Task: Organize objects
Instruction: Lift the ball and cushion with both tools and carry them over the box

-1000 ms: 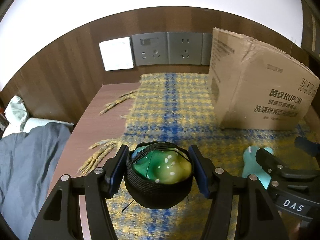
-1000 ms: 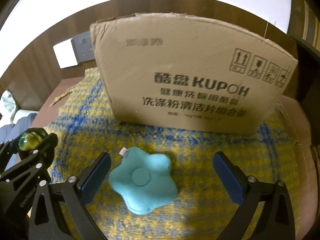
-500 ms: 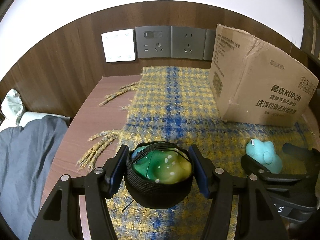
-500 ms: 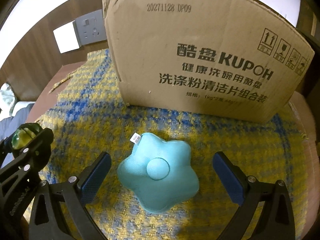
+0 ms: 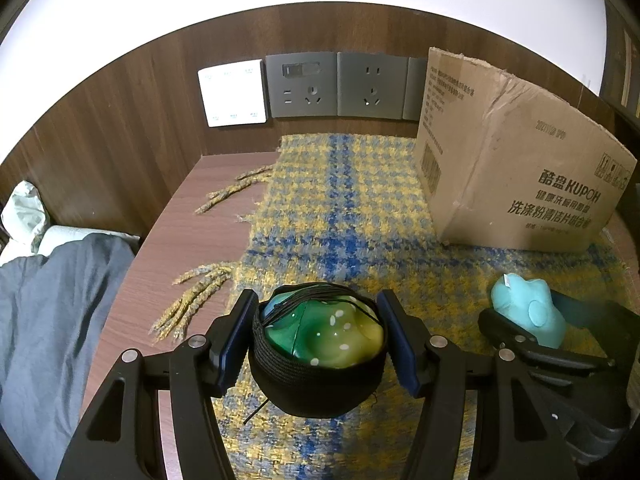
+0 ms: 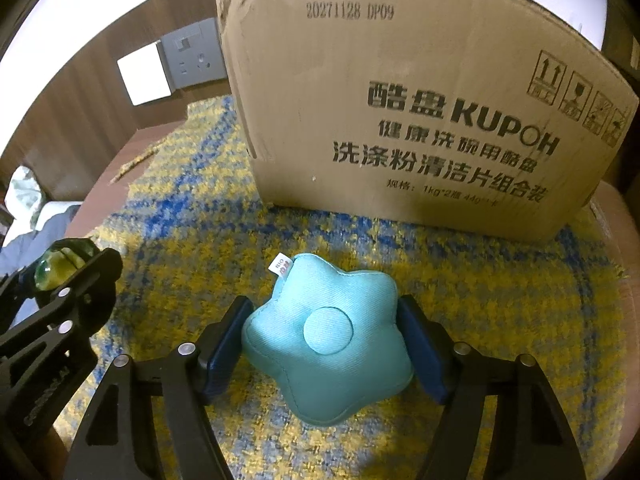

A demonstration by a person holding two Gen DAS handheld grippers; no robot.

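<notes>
Partly netted, green ball (image 5: 325,338) hides in left tongs (image 5: 319,340).

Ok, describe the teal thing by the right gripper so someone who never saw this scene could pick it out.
Find the big cardboard box standing on the yellow-and-blue woven cloth. Just in front of it, between the right gripper's blue pads, sits a teal star-shaped cushion. It alone is soft and five-lobed, with a round centre button and a small white tag, unlike the glossy green ball in the left gripper.

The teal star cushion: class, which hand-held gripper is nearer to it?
Right. The right hand-held gripper has its pads closed on the teal star cushion. The left hand-held gripper, off to the cushion's left, holds a green ball in black netting.
</notes>
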